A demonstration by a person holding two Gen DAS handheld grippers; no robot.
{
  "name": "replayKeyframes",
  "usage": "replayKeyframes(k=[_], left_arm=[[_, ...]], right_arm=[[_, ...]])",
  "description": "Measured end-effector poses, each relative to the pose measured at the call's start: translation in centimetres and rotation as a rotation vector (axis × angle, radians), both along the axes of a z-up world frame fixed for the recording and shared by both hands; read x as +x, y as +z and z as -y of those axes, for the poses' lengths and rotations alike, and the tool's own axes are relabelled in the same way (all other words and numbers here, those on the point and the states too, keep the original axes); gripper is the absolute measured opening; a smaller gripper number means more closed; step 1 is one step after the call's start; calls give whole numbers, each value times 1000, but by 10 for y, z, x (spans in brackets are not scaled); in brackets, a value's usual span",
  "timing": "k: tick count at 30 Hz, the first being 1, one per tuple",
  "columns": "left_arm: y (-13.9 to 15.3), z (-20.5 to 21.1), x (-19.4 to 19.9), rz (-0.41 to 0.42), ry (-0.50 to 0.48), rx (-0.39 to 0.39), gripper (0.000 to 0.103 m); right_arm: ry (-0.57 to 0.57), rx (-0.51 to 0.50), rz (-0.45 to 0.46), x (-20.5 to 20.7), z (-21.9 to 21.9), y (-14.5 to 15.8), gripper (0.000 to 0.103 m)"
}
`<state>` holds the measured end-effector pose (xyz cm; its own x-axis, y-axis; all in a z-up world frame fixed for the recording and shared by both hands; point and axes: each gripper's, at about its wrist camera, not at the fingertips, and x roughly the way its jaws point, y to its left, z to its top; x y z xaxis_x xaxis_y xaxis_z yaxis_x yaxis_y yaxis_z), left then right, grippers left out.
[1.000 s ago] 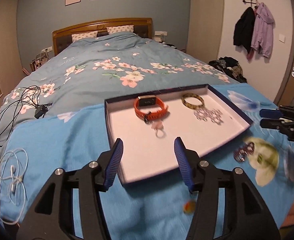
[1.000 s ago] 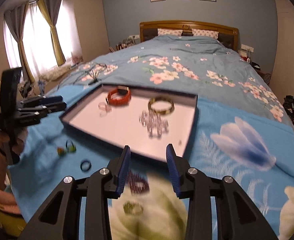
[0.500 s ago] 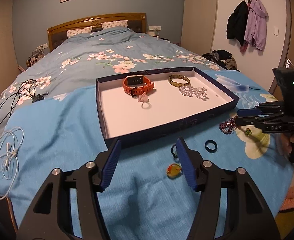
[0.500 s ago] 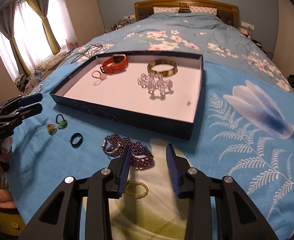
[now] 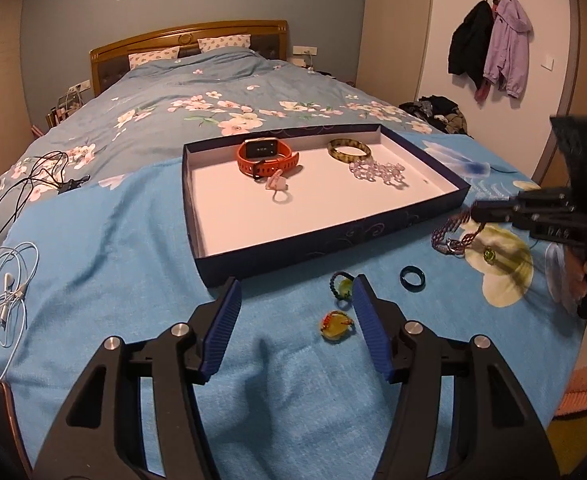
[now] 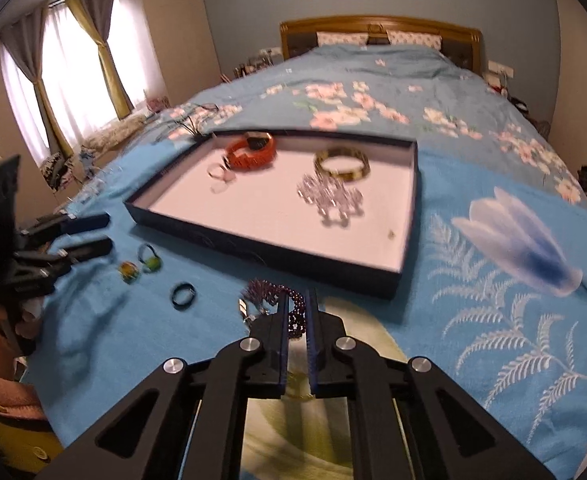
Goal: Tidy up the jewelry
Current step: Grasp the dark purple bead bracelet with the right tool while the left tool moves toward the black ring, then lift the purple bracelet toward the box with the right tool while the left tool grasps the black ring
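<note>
A dark blue tray (image 5: 321,246) with a white floor lies on the blue bedspread. It holds an orange watch (image 5: 267,156), a brown bangle (image 5: 349,149), a crystal bracelet (image 5: 377,170) and a pink ring (image 5: 279,188). In front of it lie a green ring (image 5: 343,286), a yellow ring (image 5: 335,325) and a black ring (image 5: 412,278). My left gripper (image 5: 297,280) stands open low over the two coloured rings. My right gripper (image 6: 297,294) is closing; its pads press on a dark purple bead bracelet (image 6: 265,294). A small gold piece (image 5: 488,255) lies beside the bracelet.
White earphones (image 5: 5,296) and a black cable (image 5: 21,184) lie on the bed at the left. The bed's foot edge runs just below both grippers. Coats (image 5: 489,48) hang on the right wall above a pile of clothes (image 5: 437,110).
My right gripper's jaws have come together on the purple bead bracelet. My left gripper pulled back from the tray and sank toward the coloured rings, then held still.
</note>
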<state>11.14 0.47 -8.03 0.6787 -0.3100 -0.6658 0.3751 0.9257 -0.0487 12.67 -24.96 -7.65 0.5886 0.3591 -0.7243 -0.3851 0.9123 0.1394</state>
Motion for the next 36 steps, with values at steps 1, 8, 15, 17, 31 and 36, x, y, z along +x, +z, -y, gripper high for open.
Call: replayKeyframes(k=[1,8,15,17,31,36], left_arm=[[1,1,0,1,-2,-1,57],[0,2,-3,-2,-15,1,57],[0,5,-8,-2,-31,16,57],[0,5,-9,-4,-37,17,57],[-5,15,-13,-25,-101,43,56],[-11,21,-8,-65,-124,48,49]], right_arm=[[4,5,16,-2,-1,5,6],[25,25,76,-8,-7,27,6],[21,51,100,-9,-5,36,6],[20,51,103,-10,-5,37,6],[30,66,82,-11,-8,30,6],[29,73,76,-12,-8,28,6]])
